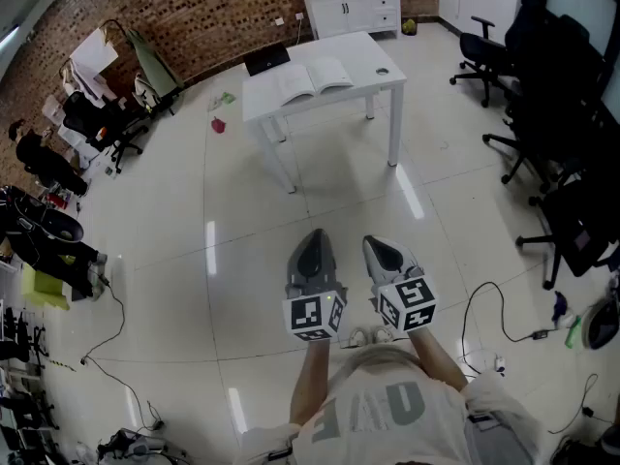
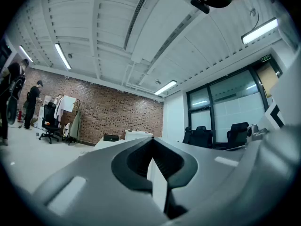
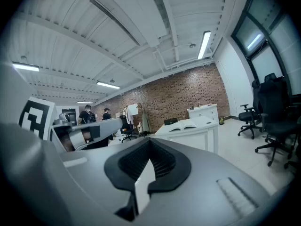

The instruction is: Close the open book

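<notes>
Pale floor tiles (image 1: 242, 260) fill the head view. The open book (image 1: 315, 77) lies on the white table (image 1: 373, 51), and our left gripper (image 1: 314, 234) and right gripper (image 1: 374, 241) are well short of that table. The left gripper view shows its jaws pressed together, empty. The right gripper view shows the same, facing the table. We judge we are at the approach: next we reach the table, then tip one cover over.

You have a white tabletop (image 1: 368, 48) in the upper middle of the frame, with a black laptop (image 1: 267, 59) at its upper left corner. Behind it, a white cabinet (image 1: 351, 6) stands against the brick wall (image 1: 194, 13). Black office chairs (image 1: 484, 54) line the right edge.
</notes>
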`<action>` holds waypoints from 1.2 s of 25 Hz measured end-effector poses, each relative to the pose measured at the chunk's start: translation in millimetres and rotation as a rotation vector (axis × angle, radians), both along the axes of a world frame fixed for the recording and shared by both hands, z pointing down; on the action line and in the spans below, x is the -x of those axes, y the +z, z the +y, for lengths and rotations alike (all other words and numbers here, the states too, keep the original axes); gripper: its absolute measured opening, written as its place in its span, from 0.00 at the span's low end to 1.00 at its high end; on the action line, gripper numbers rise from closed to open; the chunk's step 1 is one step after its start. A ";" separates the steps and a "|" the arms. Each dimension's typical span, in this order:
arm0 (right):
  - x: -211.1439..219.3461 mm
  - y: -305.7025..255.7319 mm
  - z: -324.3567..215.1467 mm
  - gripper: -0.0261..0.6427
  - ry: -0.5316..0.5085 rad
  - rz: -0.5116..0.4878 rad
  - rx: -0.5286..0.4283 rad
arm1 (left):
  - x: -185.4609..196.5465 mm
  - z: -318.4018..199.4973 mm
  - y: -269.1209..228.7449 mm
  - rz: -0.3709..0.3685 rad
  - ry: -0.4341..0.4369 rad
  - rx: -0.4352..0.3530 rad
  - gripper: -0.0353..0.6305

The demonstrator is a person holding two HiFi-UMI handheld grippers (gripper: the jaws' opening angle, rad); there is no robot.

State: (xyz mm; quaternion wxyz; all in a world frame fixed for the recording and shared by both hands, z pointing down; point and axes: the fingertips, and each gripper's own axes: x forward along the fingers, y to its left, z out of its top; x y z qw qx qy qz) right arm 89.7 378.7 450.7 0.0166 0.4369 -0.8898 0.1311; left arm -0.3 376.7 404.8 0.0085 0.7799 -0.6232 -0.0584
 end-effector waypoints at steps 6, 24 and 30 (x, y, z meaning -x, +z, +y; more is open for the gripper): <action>-5.0 2.0 -3.3 0.04 0.006 0.010 -0.007 | -4.0 0.9 8.2 -0.015 -0.001 0.006 0.08; -42.7 3.2 -23.0 0.04 0.003 -0.045 -0.015 | -15.2 -12.3 9.8 0.057 -0.061 0.028 0.08; -60.4 32.2 -35.6 0.04 -0.006 -0.064 0.045 | -25.7 -15.2 -10.8 0.078 -0.060 -0.047 0.08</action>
